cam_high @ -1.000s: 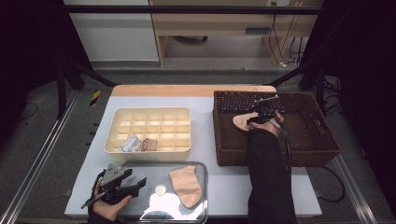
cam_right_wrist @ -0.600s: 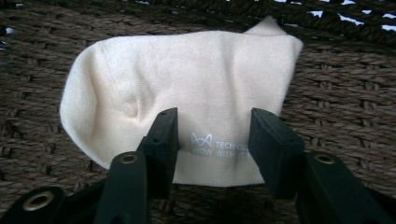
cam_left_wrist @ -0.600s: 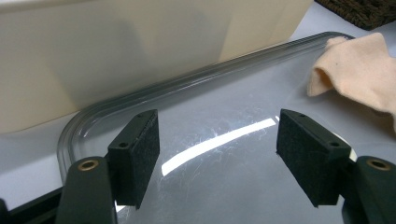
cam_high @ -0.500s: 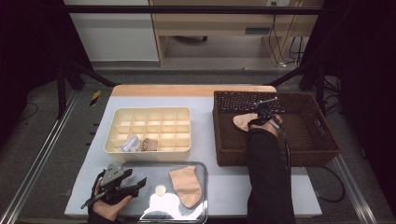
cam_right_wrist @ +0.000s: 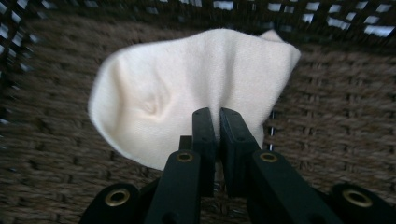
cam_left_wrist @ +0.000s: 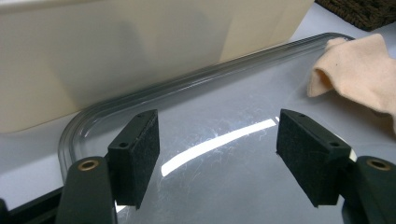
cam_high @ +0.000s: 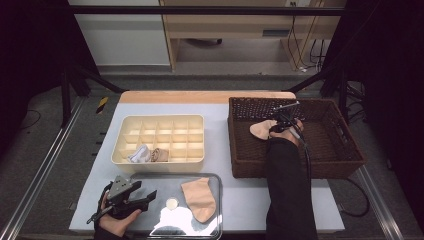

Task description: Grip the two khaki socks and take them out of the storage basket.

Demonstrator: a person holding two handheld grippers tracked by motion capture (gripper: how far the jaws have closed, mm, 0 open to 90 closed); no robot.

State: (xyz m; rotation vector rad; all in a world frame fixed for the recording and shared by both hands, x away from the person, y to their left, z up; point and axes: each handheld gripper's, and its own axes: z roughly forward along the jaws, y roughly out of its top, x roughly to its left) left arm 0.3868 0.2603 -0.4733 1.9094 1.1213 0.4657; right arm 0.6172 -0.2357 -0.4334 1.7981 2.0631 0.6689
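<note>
Right hand-held gripper (cam_right_wrist: 218, 116) jaws have just closed on sock (cam_right_wrist: 187, 88) in basket (cam_high: 345, 150); lift can follow; left hand-held gripper (cam_left_wrist: 217, 135) open.

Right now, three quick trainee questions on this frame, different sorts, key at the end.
1. True or false: the right gripper is shut on the pale peach sock inside the dark brown woven basket.
2. Multiple choice: the open left gripper hovers over A) the cream plastic divided organiser box, B) the clear shiny tray, C) the basket.
3. Fill in: a second peach sock lies on the ____.

Key: 1 true; its jaws have just been closing, with sock fabric pinched between them. 2 B. 3 tray.
</note>
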